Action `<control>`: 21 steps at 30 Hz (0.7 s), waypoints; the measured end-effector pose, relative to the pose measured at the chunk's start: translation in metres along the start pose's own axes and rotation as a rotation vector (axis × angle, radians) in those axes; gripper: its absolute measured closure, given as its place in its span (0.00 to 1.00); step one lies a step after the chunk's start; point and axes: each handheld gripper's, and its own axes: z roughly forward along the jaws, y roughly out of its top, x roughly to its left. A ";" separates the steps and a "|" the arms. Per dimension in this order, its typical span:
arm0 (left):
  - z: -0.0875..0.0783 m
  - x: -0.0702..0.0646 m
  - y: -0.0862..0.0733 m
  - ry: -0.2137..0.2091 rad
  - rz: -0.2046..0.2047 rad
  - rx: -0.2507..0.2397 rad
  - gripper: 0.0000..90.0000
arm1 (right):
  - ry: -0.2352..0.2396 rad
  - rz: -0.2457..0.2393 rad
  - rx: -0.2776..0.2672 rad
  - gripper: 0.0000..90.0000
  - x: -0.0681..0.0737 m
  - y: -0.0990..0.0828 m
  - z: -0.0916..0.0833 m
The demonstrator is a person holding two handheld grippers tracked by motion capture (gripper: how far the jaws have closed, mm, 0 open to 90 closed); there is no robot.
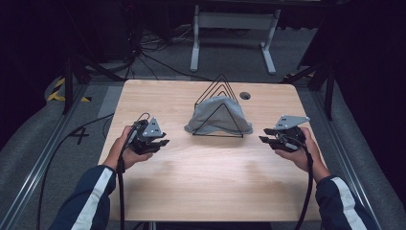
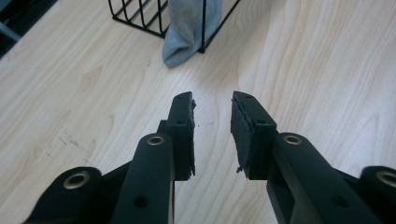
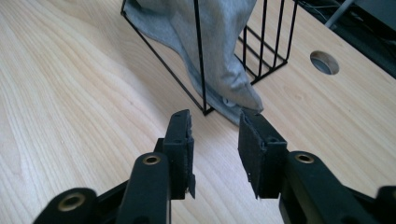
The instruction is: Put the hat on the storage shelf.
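Note:
A grey cloth is draped inside a black wire rack of triangular frames at the middle of the wooden table. My left gripper hovers to the left of the rack, and its jaws stand apart with nothing between them. The cloth's corner and the wire rack lie ahead of it. My right gripper sits to the right of the rack, jaws apart and empty. Just beyond its tips are the cloth's hem and a rack corner.
A round cable hole is in the table behind the rack, also seen as the hole in the right gripper view. A white frame stand and cables lie on the floor beyond the table's far edge.

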 end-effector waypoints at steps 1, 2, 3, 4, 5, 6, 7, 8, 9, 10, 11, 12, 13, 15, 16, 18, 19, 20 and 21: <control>0.000 -0.001 -0.002 -0.002 -0.005 0.003 0.77 | -0.005 -0.006 0.001 0.70 0.000 -0.002 0.000; -0.001 -0.001 -0.005 0.001 -0.001 0.008 0.76 | -0.005 -0.004 0.004 0.69 0.001 -0.004 -0.001; -0.001 -0.002 -0.008 0.001 -0.002 0.014 0.75 | -0.006 -0.006 0.003 0.69 0.001 -0.006 -0.001; -0.001 -0.002 -0.008 0.001 -0.002 0.014 0.75 | -0.006 -0.006 0.003 0.69 0.001 -0.006 -0.001; -0.002 -0.004 -0.013 0.001 -0.002 0.019 0.74 | -0.006 -0.005 0.013 0.67 0.004 -0.012 -0.002; -0.003 -0.005 -0.015 0.002 -0.004 0.022 0.74 | -0.006 -0.007 0.016 0.66 0.004 -0.013 -0.002; -0.003 -0.005 -0.017 0.003 -0.004 0.024 0.74 | -0.007 -0.011 0.018 0.66 0.005 -0.016 -0.002; -0.004 -0.006 -0.020 0.002 -0.004 0.028 0.73 | -0.007 -0.008 0.023 0.66 0.006 -0.017 -0.002; -0.004 -0.007 -0.022 0.002 -0.007 0.027 0.72 | -0.010 -0.012 0.019 0.65 0.007 -0.021 -0.003; -0.005 -0.008 -0.025 0.001 -0.005 0.032 0.72 | -0.007 -0.007 0.021 0.64 0.008 -0.022 -0.004; -0.006 -0.010 -0.027 -0.001 -0.012 0.034 0.72 | -0.007 -0.008 0.019 0.64 0.009 -0.026 -0.004; -0.006 -0.011 -0.030 -0.002 -0.016 0.031 0.71 | -0.006 -0.003 0.020 0.64 0.010 -0.029 -0.005; -0.006 -0.012 -0.033 -0.002 -0.017 0.037 0.70 | -0.009 -0.003 0.021 0.63 0.011 -0.032 -0.005; -0.007 -0.014 -0.039 0.003 -0.022 0.047 0.69 | -0.010 -0.008 0.026 0.62 0.013 -0.037 -0.005; -0.007 -0.016 -0.043 0.003 -0.031 0.049 0.69 | -0.016 -0.012 0.032 0.62 0.015 -0.040 -0.005; -0.008 -0.018 -0.050 0.002 -0.038 0.060 0.67 | -0.013 -0.010 0.036 0.60 0.017 -0.046 -0.005; -0.008 -0.019 -0.052 0.004 -0.038 0.062 0.67 | -0.010 -0.009 0.041 0.60 0.018 -0.049 -0.005; -0.008 -0.020 -0.055 0.000 -0.041 0.067 0.66 | -0.015 -0.013 0.040 0.59 0.018 -0.051 -0.005; -0.008 -0.022 -0.059 -0.002 -0.045 0.075 0.65 | -0.017 -0.012 0.040 0.58 0.020 -0.054 -0.005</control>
